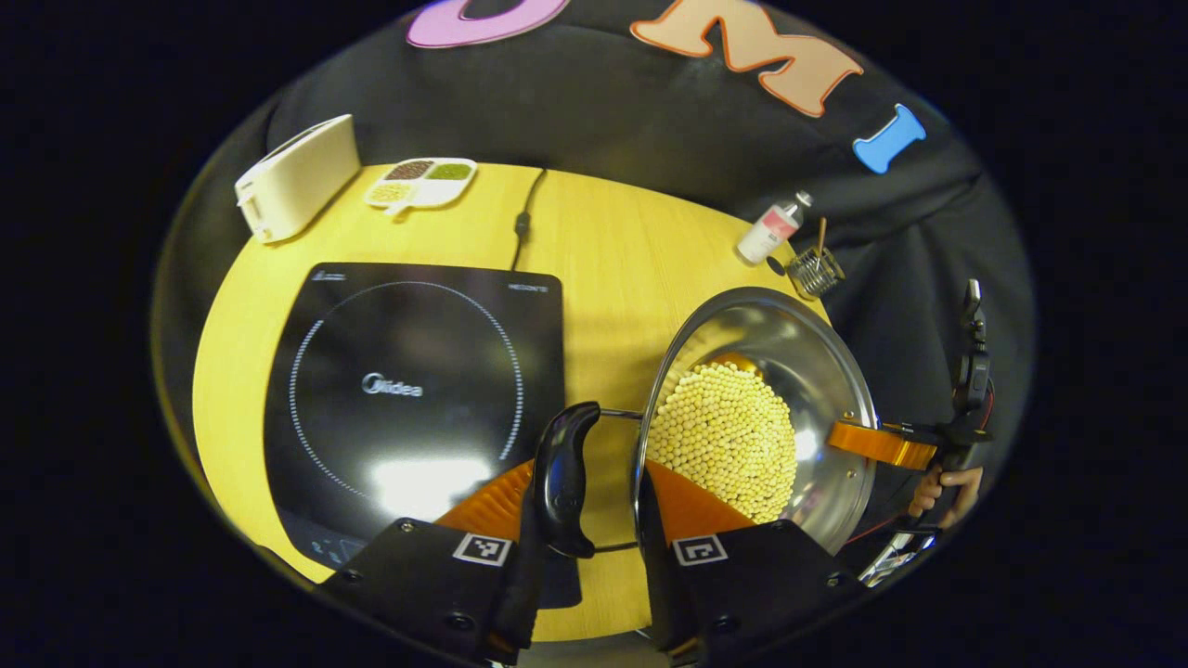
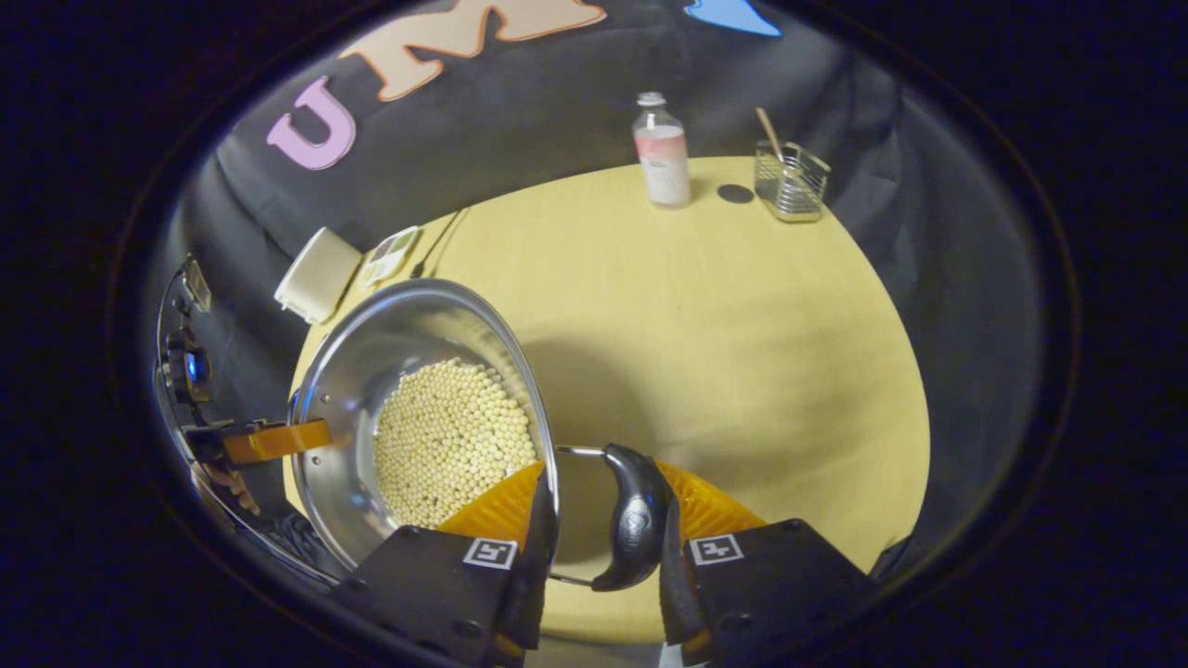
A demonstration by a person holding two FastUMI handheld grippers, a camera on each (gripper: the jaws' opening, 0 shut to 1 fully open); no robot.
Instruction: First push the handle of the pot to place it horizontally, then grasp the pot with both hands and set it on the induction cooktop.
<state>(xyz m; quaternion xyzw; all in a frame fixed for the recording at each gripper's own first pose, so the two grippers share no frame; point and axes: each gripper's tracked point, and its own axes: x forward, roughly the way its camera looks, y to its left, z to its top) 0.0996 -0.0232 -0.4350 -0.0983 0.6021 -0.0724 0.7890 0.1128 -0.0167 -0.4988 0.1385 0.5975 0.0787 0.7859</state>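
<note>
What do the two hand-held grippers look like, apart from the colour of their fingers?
The left gripper and the right gripper look alike. Each has two wedge-shaped fingers with ribbed faces, and each finger sits on a black block with screws and a square black-and-white marker. In the left gripper view, the right gripper also has a black handle, with a person's bare hand around it.

Table (image 1: 603,241): your wooden top.
On it: cooktop (image 1: 413,390), toaster (image 1: 295,176), divided dish (image 1: 422,181) — bottle (image 2: 661,153), wire holder (image 2: 789,181), perhaps a lid (image 2: 735,193).
</note>
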